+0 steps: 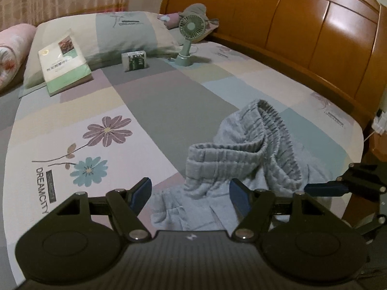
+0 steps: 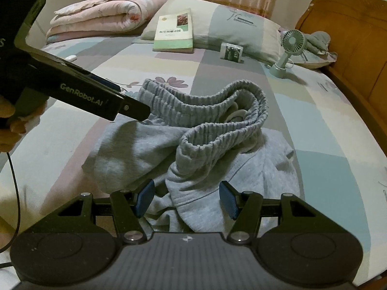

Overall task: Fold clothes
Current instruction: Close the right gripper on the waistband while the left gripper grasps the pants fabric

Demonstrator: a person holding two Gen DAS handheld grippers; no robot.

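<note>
Both grippers (image 1: pixel 191 197) (image 2: pixel 187 199) gape above gray pants (image 2: pixel 193 145).

Bare bedsheet (image 1: pixel 169 111) before fan (image 1: pixel 191 38)

Grey sweatpants (image 2: pixel 193 149) lie crumpled on the bedsheet (image 2: pixel 326 125), waistband gaping upward.

my grey sweatpants (image 2: pixel 193 149) are soft matt fleece, the waistband ribbed. under them the bed sheet (image 1: pixel 169 101) is smooth printed cotton. beyond the sweatpants, the headboard (image 1: pixel 314 29) is glossy varnished wood, the fan (image 1: pixel 191 38) matt plastic, the book (image 1: pixel 64 62) slick paper. my left tool (image 1: pixel 189 194) is matt black plastic with shiny metal pins.
</note>
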